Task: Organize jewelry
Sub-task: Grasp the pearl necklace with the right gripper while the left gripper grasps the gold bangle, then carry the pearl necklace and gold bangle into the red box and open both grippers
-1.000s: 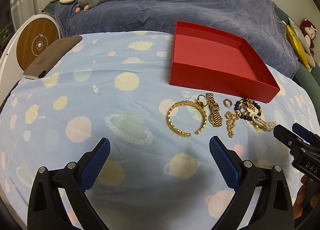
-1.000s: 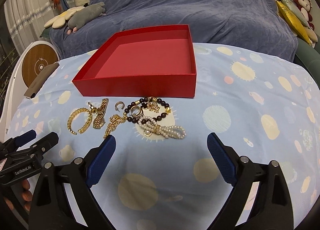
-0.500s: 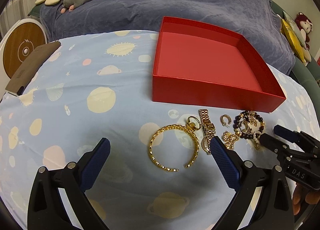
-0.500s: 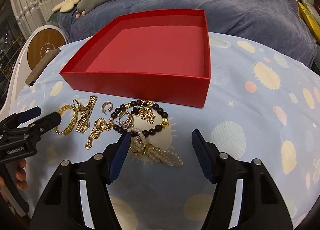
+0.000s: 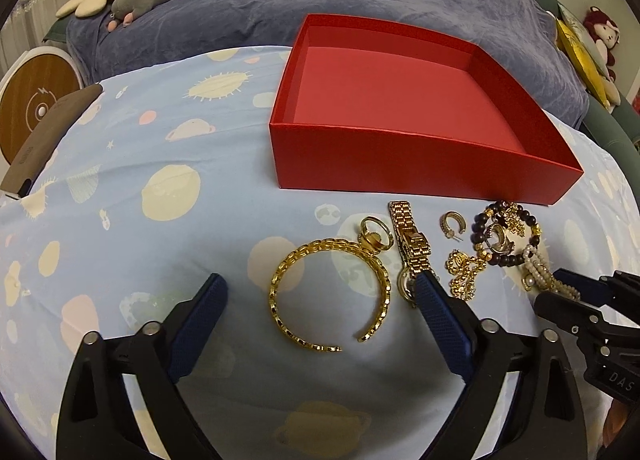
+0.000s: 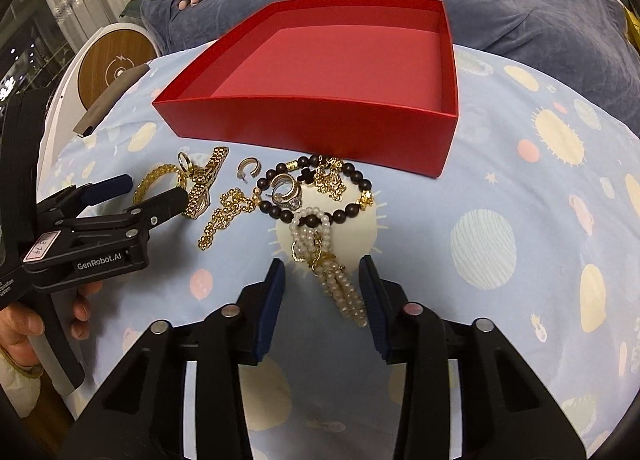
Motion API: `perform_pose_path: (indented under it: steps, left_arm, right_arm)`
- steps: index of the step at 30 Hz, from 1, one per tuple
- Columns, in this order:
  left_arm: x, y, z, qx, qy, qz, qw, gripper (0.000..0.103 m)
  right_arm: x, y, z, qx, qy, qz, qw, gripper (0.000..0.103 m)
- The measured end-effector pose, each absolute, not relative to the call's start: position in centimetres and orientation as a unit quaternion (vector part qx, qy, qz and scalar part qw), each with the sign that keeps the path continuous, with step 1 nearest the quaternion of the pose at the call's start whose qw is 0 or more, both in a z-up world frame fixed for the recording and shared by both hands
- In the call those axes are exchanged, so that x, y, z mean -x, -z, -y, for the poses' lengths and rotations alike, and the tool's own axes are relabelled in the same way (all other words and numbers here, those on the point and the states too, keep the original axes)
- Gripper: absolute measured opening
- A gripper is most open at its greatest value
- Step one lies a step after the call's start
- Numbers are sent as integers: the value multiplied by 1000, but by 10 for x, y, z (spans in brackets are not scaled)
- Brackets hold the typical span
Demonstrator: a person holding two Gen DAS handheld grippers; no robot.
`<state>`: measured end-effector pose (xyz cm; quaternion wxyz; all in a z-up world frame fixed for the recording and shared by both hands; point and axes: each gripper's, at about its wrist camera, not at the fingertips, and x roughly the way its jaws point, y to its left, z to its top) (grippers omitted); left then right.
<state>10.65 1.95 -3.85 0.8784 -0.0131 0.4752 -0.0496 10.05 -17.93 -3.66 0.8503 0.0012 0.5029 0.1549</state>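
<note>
Right gripper [image 6: 322,292] has advanced; pearl bracelet [image 6: 338,280] lies between its fingers [image 6: 270,308].

Both wrist cams low, prob. sharing box [image 5: 420,164].

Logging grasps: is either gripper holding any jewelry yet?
No. The right gripper straddles the pearl strand, jaws open; the left gripper is open and empty.

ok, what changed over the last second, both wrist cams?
Both advanced toward the jewelry. Right hand-held gripper narrowed its jaws around the pearl strand, not yet clamped. Left hand-held gripper, open, now brackets the gold bangle. Jewelry and red box unmoved, box empty.
</note>
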Motion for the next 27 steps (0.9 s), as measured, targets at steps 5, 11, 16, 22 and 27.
perform_pose_path:
  steps: [5, 11, 16, 22, 27]
  left_arm:
    - [-103, 38, -17, 0, 55, -468, 882, 65]
    - [-98, 37, -13, -10, 78, -463, 883, 56]
    - [-92, 36, -11, -18, 84, -464, 882, 55]
    - [-85, 12, -19, 4, 86, -442, 893, 55]
    - [-82, -21, -23, 11, 86, -409, 909, 55]
  right_arm:
    - [-96, 35, 178, -3, -160, -509, 846, 14]
    - [-89, 24, 179, -12, -168, -504, 847, 13]
    - [-82, 12, 180, -22, -172, -490, 854, 13]
    - [-78, -16, 189, -46, -163, -453, 876, 13]
    - [-79, -44, 194, -63, -149, -413, 896, 13]
